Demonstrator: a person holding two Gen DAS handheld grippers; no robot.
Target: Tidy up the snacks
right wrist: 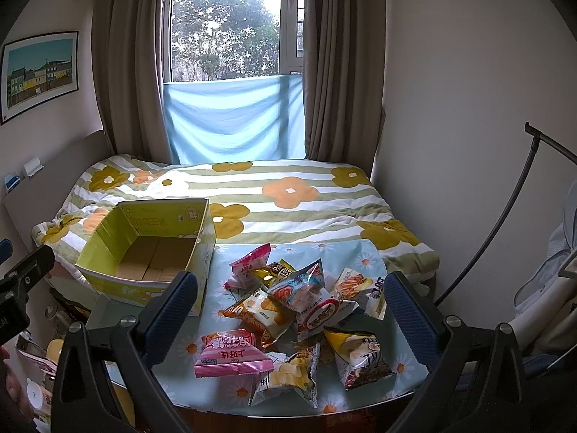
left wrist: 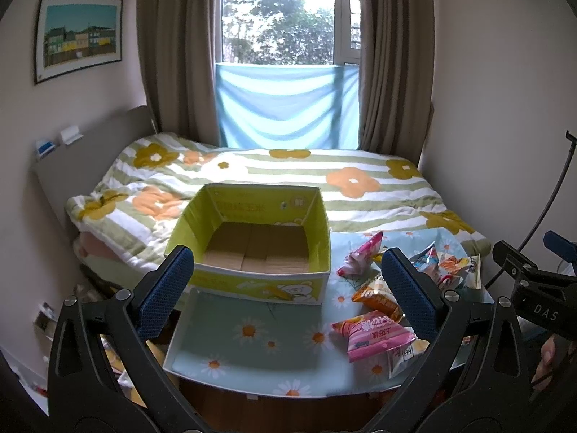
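Daisy-print table [right wrist: 364, 258] abuts floral bed [right wrist: 288, 195].

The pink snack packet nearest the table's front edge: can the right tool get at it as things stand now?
Probably yes. The pink snack packet lies on top at the near-left edge of the pile, nothing over it. The right tool is open and empty, facing the table from just in front.

A flower-patterned quilt [right wrist: 252, 195] covers the bed beneath a curtained window [right wrist: 223, 25].
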